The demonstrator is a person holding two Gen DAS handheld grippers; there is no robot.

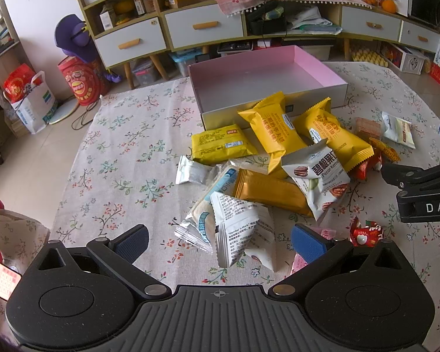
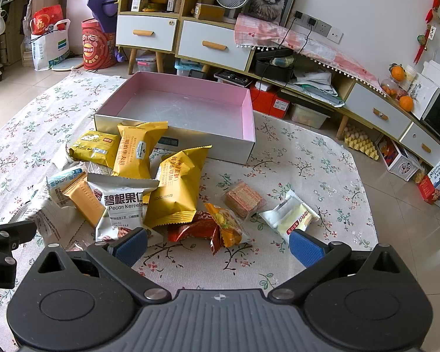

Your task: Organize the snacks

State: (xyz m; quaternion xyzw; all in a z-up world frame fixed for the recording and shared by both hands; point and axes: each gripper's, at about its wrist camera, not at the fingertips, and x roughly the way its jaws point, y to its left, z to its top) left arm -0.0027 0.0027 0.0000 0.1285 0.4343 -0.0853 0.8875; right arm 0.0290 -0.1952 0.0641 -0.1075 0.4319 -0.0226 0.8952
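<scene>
A pile of snack packets lies on the floral tablecloth in front of an empty pink-lined box (image 1: 308, 67) (image 2: 249, 108). Yellow packets (image 1: 274, 130) (image 2: 177, 184), a white pecan kernel bag (image 1: 318, 176) (image 2: 121, 202), an orange bar (image 1: 271, 190) and silver-white packets (image 1: 237, 228) make up the heap. My left gripper (image 1: 220, 243) hangs open just above the near white packets. My right gripper (image 2: 218, 248) stands open above a red packet (image 2: 190, 230) and an orange packet (image 2: 230, 226); nothing is held. The right gripper also shows at the left wrist view's right edge (image 1: 416, 158).
A wafer pack (image 2: 243, 198) and a pale yellow-white packet (image 2: 290, 214) lie apart to the right. A small red candy packet (image 1: 366, 233) sits near the left gripper. Cabinets with drawers (image 2: 214, 44) and floor clutter stand beyond the table's far edge.
</scene>
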